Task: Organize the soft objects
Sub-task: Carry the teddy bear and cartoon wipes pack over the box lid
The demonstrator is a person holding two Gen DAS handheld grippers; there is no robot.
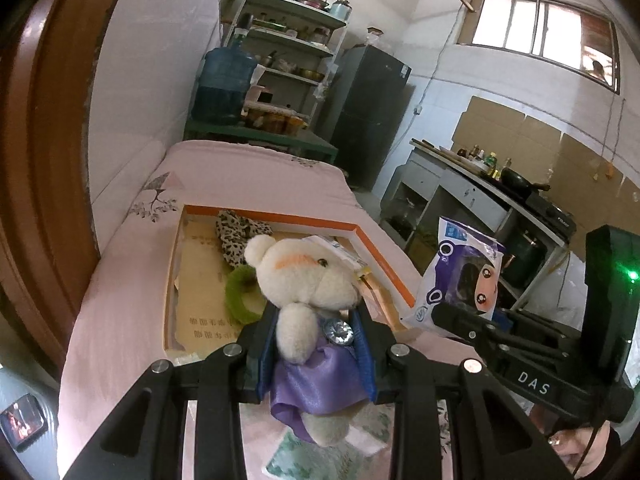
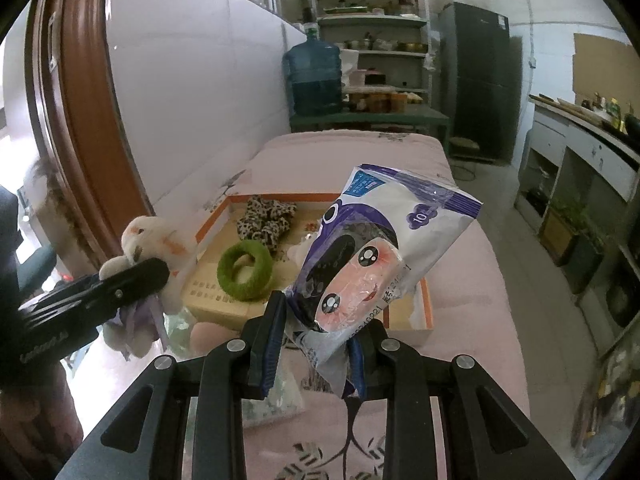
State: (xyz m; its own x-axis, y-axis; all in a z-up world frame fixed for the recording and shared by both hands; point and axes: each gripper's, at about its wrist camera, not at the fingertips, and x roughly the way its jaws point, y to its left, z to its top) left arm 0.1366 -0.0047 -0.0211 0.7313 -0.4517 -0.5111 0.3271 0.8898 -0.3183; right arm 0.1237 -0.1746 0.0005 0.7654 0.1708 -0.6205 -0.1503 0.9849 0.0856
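Observation:
A cream plush bear (image 1: 304,276) in a purple dress hangs upright between the blue pads of my left gripper (image 1: 316,316), which is shut on its body. In the right wrist view, my right gripper (image 2: 318,320) is shut on the lower corner of a white and purple plastic packet (image 2: 360,248). Both are held above the near edge of a shallow cardboard box with an orange rim (image 1: 280,219) (image 2: 427,304). Inside the box lie a leopard-print scrunchie (image 2: 266,218) and a green fuzzy ring (image 2: 245,268). The bear (image 2: 156,240) and packet (image 1: 460,276) show in each other's views.
The box sits on a pink sheeted bed (image 2: 360,152). A brown door frame (image 1: 48,160) stands at the left. Beyond the bed are a blue water jug (image 2: 314,76), a loaded shelf (image 2: 372,20) and a dark fridge (image 2: 476,80). A kitchen counter (image 1: 480,188) runs along the right.

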